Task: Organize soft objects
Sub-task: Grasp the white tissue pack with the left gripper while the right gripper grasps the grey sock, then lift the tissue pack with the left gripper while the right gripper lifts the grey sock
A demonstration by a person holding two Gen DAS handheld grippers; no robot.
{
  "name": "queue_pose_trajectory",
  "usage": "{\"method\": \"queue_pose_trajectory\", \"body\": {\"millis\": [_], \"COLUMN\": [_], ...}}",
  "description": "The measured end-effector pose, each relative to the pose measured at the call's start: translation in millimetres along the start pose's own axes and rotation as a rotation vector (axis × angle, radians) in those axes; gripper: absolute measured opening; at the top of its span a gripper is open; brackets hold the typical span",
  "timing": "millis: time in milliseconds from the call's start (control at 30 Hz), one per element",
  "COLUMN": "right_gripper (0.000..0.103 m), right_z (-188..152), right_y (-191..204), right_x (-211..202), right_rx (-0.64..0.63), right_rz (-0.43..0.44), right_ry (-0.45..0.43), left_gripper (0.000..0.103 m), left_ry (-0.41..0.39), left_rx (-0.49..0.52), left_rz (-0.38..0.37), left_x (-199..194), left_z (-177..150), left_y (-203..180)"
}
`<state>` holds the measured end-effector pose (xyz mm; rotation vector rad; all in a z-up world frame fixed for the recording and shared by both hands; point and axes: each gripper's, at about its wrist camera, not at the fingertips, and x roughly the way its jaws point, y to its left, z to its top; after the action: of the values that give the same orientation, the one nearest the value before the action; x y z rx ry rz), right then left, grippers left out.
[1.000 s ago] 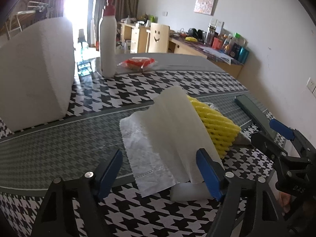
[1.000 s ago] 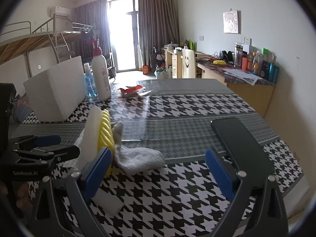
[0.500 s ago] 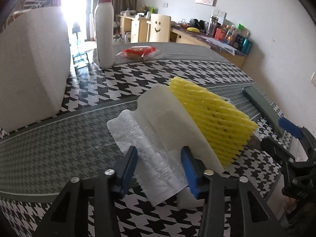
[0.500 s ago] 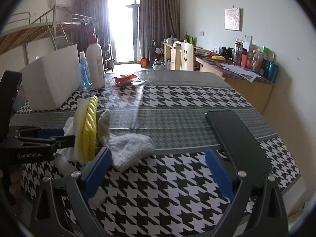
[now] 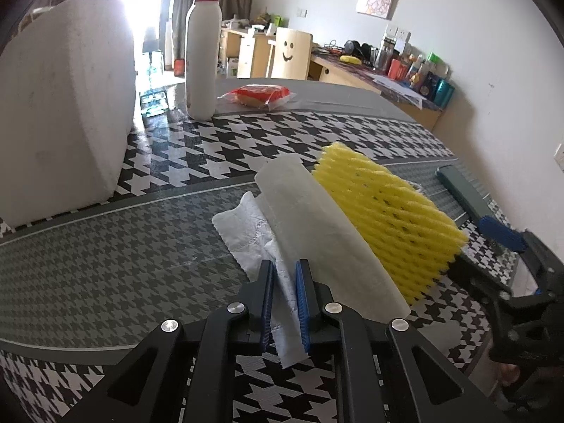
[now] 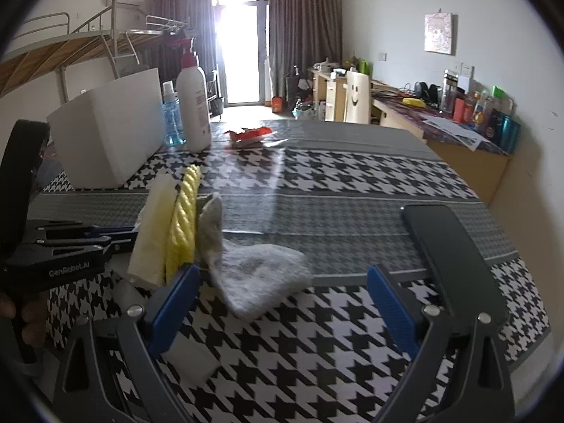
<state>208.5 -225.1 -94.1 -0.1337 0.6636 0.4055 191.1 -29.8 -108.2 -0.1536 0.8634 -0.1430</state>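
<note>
My left gripper [image 5: 284, 305] is shut on a white paper towel [image 5: 246, 227] at the near table edge. A white foam sheet [image 5: 317, 232] and a yellow foam net [image 5: 391, 218] lean tilted just right of it. In the right wrist view the left gripper [image 6: 116, 234] sits left of the foam sheet [image 6: 151, 232], the yellow net [image 6: 183, 225] and a grey cloth [image 6: 257, 275]. My right gripper [image 6: 282, 306] is open and empty above the table, just in front of the cloth.
A white foam block [image 5: 60, 120] stands at left, with a white pump bottle [image 5: 201, 56], a blue bottle [image 6: 172, 120] and a red snack packet [image 5: 257, 95] behind. A dark phone [image 6: 454, 257] lies at right. The table has a houndstooth cloth [image 5: 105, 253].
My left gripper has closed from wide open onto the paper towel. The foam sheet and yellow net have tipped more upright. The right gripper stayed open and moved slightly.
</note>
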Motion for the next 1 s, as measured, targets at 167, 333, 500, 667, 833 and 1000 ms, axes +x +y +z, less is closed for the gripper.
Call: {"method": "queue_pose_trajectory", "body": {"millis": [167, 333, 500, 667, 833, 1000], "right_gripper": [0.079, 0.066, 0.05, 0.044, 0.032, 0.021], "right_z": [1.9, 1.0, 0.5, -2.3, -4.7, -6.5], "right_y": [-2.8, -1.1, 7.7, 7.2, 7.6, 5.2], "right_x": [9.7, 13.8, 18.5, 22.9, 26.3, 25.5], "right_rx": [0.042, 0.044, 0.017, 0.025, 0.026, 0.051], "right_rz": [0.024, 0.048, 0.056, 0.049, 0.042, 0.082], "right_ry": [0.03, 0.045, 0.066, 0.097, 0.119, 0.118], "left_gripper": [0.014, 0.014, 0.014, 0.014, 0.011, 0.009], "left_ry": [-0.028, -0.038, -0.05, -0.056, -0.068, -0.074], "left_rx": [0.002, -0.007, -0.007, -0.002, 0.0, 0.003], "left_rz": [-0.022, -0.033, -0.045, -0.055, -0.063, -0.079], "left_x": [-8.4, -10.7, -15.0, -18.1, -20.9, -22.4], "left_z": [-2.0, -2.9, -5.0, -7.4, -7.1, -6.6], "left_y": [0.1, -1.8, -1.2, -3.0, -4.0, -5.5]}}
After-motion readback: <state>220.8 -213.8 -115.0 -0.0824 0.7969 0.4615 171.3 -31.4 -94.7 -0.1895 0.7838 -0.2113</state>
